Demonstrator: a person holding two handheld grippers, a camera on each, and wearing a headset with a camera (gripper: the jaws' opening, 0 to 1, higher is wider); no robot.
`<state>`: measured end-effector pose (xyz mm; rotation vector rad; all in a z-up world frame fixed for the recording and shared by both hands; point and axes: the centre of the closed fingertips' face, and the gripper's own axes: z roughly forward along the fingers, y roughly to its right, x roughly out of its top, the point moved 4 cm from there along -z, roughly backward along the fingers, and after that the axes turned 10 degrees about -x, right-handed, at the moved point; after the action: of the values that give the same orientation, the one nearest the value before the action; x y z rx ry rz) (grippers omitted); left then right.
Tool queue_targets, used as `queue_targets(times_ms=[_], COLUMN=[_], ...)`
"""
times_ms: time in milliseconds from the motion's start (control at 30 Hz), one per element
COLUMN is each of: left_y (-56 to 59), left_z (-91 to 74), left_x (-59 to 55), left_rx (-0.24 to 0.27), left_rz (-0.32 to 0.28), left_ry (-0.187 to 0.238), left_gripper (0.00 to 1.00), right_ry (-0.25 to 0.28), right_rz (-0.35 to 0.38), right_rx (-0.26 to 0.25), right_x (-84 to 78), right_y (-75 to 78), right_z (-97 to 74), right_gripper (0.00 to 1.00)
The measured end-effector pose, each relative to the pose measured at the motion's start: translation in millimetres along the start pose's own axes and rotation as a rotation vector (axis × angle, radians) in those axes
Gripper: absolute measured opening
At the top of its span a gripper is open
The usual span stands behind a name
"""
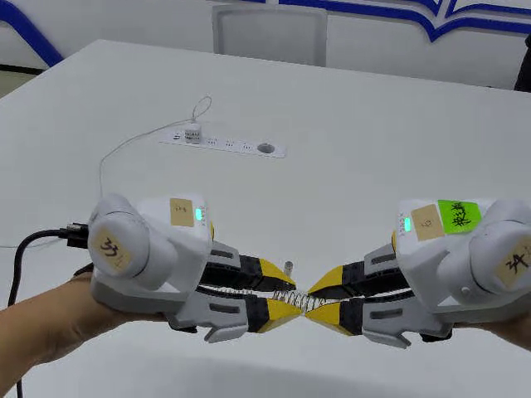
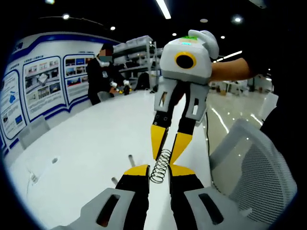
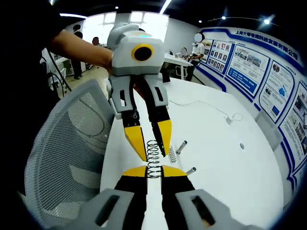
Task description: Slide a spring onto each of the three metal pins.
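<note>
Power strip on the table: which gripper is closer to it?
Left. The power strip lies on the table straight beyond the left gripper. The right gripper is off to the right, farther away. The spring sits between both grippers' jaws.

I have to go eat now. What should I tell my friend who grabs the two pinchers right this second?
Left gripper and right gripper: each shut on one end of the same spring, held in the air between them.
Near pin and far pin stand bare on the white table. A loose spring lies beside the far pin.
Done: no spring on these pins yet.
Left: slide the held spring onto a pin, then do the others.
</note>
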<state>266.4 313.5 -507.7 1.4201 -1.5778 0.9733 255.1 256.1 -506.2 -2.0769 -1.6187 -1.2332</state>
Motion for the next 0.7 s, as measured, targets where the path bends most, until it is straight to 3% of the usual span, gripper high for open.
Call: queue_targets(times_ms=[33, 67, 333, 700], left_y=[0.4, 1.8, 1.6, 2.7], left_z=[-0.3, -0.2, 2.8, 2.2], left_x=[2.3, 2.3, 0.3, -1.6], left_rx=[0.000, -0.002, -0.008, -0.038], left_rz=[0.082, 0.105, 0.127, 0.104], left_ry=[-0.008, -0.016, -0.059, -0.057], left_gripper=[0.14, 0.13, 0.11, 0.10], right_ry=[0.002, 0.005, 0.000, 0.007], right_rz=[-0.001, -0.003, -0.035, -0.031], right_rx=[0.000, 0.001, 0.007, 0.038], right_x=[0.4, 1.2, 0.9, 0.7], right_y=[0.5, 1.1, 3.0, 2.1], right_z=[-0.4, -0.9, -0.7, 0.3], right_gripper=[0.10, 0.10, 0.10, 0.11])
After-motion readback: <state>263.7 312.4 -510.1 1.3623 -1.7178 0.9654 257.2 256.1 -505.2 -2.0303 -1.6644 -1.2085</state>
